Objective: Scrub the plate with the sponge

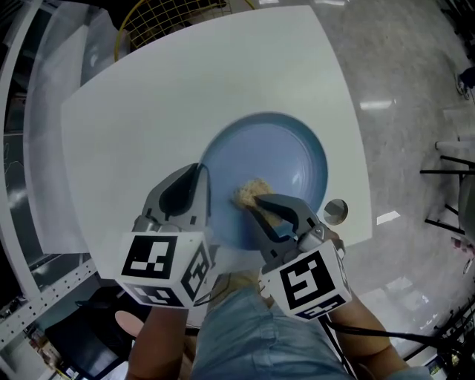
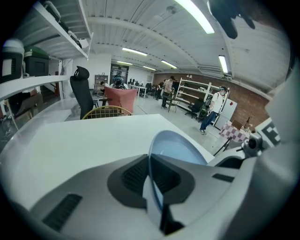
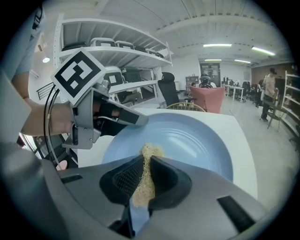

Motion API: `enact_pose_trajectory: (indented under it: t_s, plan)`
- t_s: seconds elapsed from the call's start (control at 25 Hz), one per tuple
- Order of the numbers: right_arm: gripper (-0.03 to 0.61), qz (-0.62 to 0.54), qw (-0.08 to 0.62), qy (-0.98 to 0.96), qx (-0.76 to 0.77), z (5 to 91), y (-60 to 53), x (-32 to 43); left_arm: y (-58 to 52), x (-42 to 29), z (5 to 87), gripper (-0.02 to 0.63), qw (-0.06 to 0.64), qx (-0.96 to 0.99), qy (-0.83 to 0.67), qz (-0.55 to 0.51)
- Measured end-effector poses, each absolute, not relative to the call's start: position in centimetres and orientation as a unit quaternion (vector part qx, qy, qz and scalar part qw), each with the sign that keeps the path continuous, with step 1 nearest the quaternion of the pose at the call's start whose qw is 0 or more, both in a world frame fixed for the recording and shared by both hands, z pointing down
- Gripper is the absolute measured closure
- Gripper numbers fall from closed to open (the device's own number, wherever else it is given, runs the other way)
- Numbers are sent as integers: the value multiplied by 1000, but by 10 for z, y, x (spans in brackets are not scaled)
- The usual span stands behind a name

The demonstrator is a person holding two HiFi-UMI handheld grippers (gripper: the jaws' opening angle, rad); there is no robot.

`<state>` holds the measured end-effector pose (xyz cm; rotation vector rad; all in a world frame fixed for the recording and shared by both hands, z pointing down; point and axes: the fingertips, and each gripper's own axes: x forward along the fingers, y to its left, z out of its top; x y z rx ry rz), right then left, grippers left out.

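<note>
Jaws clamped on both sides. Left gripper (image 1: pixel 199 178) biting the near-left rim of the blue plate (image 1: pixel 286 152), with the thin edge running straight up between the two dark pads and no gap showing on either side. Right gripper (image 1: pixel 252 202) squeezing a tan, fibrous sponge (image 1: pixel 251 191), pinched narrow between its pads and fraying out past the tips. Sponge pressed down onto the inside of the plate, on the near-left part, close to the rim held by the left gripper. Both grippers side by side, marker cubes toward the person, tips pointing away across the plate. Plate sitting at the near edge of a white table (image 1: pixel 185 89), glossy, with rings of light on the far side. Off to the right, just beside the plate near the table edge, a small round metal thing (image 1: pixel 335 211). Far back at the table's far edge, a yellow wire basket (image 1: pixel 167 18).
</note>
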<state>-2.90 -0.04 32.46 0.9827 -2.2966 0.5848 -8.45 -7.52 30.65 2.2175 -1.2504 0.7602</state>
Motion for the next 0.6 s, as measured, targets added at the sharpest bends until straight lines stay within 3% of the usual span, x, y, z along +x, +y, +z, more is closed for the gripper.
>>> enact_pose_trajectory:
  t_s: [0.6]
  plan:
    - [524, 236, 306, -800, 459, 348, 6, 48, -77, -82, 316, 589, 239, 810, -451, 288]
